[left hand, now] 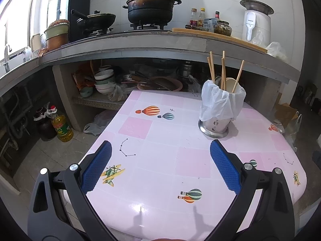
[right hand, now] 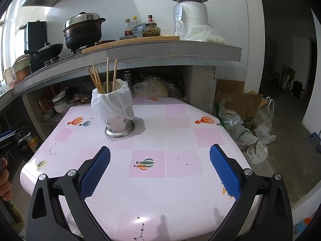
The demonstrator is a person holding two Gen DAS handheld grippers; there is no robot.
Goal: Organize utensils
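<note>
Steel utensil holder (left hand: 213, 127), lined with a white plastic bag (left hand: 216, 102), stands at far centre of the pink table (left hand: 160, 160). Chopsticks (left hand: 222, 70) and spoons (right hand: 118, 84) already upright inside. No loose utensils visible on the tabletop, so sorting looks finished or nearly so. Next move, if any, would be to check or withdraw. Left gripper (left hand: 160, 166) and right gripper (right hand: 160, 167) hover low over the near edge, jaws spread wide, holding nothing.

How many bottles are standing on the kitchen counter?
3. The left bottle and middle bottle stand together on the counter; the right bottle stands just behind the jar. Others may be hidden.
</note>
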